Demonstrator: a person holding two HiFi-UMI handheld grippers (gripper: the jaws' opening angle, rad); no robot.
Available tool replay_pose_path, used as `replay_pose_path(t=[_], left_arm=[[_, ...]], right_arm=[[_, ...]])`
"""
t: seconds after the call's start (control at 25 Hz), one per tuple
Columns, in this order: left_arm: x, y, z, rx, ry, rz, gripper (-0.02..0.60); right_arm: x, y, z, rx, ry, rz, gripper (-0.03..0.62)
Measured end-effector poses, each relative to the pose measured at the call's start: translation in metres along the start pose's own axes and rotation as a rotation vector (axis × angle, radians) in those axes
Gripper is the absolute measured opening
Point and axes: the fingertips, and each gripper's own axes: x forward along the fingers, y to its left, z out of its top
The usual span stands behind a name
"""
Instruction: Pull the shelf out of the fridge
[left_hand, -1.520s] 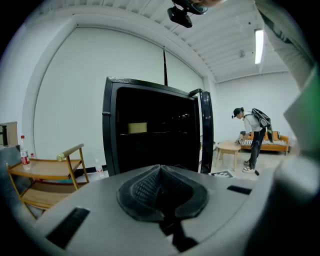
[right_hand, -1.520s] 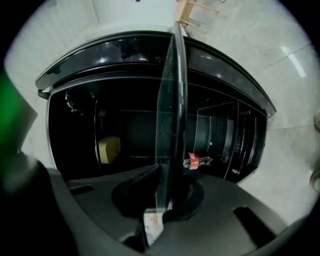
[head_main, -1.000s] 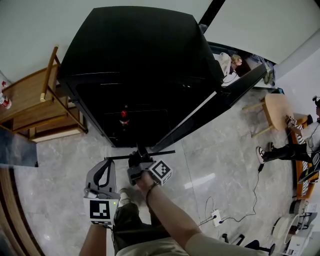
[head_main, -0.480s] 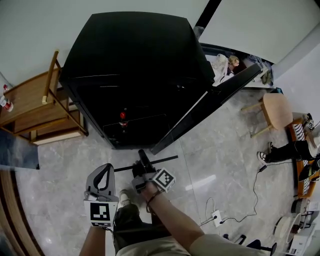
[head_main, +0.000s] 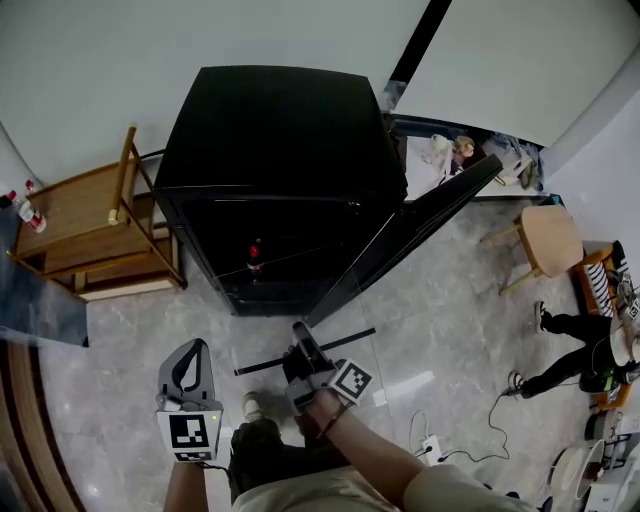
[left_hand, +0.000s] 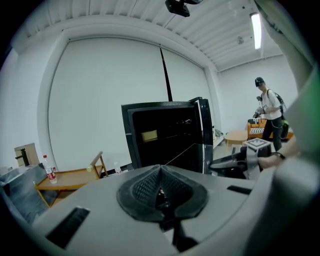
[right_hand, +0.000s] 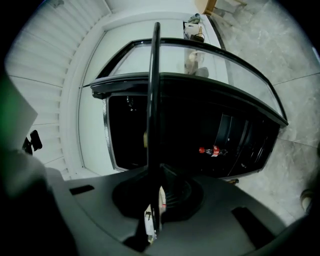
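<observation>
The black fridge (head_main: 280, 160) stands with its door (head_main: 420, 225) swung open to the right. A glass shelf with a black front bar (head_main: 305, 352) is outside the fridge, over the floor in front of it. My right gripper (head_main: 300, 338) is shut on that bar. In the right gripper view the bar (right_hand: 154, 100) runs straight up from the closed right gripper (right_hand: 155, 200). My left gripper (head_main: 191, 352) hangs to the left of the shelf, shut and empty; in the left gripper view the left gripper (left_hand: 160, 192) points at the fridge (left_hand: 165, 135). A red-capped bottle (head_main: 254, 250) stays inside.
A wooden chair (head_main: 90, 220) stands left of the fridge, with bottles (head_main: 30, 212) beside it. A round wooden stool (head_main: 550, 240) and a seated person (head_main: 580, 350) are at the right. A cable and power strip (head_main: 432, 440) lie on the marble floor near my right arm.
Both grippers have drawn back from the fridge and risen. The shelf has come along in the right gripper and now sits farther from the fridge opening.
</observation>
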Motion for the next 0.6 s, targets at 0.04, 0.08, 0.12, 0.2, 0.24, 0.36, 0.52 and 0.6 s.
replay_pose_path(t=[0.04, 0.08, 0.12, 0.2, 0.24, 0.36, 0.52, 0.6], left_arm=[[-0.005, 0.005, 0.003, 0.0, 0.003, 0.006, 0.006], [-0.01, 0.009, 0.006, -0.005, 0.007, 0.011, 0.005], [-0.014, 0.015, 0.009, -0.014, 0.011, 0.018, 0.005], [-0.021, 0.025, 0.016, -0.038, 0.02, 0.036, 0.005], [-0.025, 0.029, 0.02, -0.049, 0.028, 0.046, 0.005], [-0.038, 0.038, 0.037, -0.062, 0.029, 0.067, 0.005], [-0.051, 0.045, 0.069, -0.101, 0.009, 0.059, 0.006], [-0.057, 0.051, 0.089, -0.081, -0.013, 0.07, 0.005]], right_arm=[[-0.004, 0.011, 0.001, -0.002, 0.006, 0.006, 0.002], [-0.008, 0.022, 0.002, -0.006, 0.012, 0.013, 0.002], [-0.011, 0.034, 0.004, -0.009, 0.018, 0.021, 0.002], [-0.016, 0.059, 0.006, -0.009, 0.036, 0.041, 0.002], [-0.018, 0.071, 0.005, -0.007, 0.048, 0.05, 0.002], [-0.025, 0.108, 0.002, -0.013, 0.092, 0.065, 0.002], [-0.036, 0.154, -0.005, -0.002, 0.14, 0.069, 0.002], [-0.039, 0.175, -0.007, 0.014, 0.151, 0.082, 0.002]])
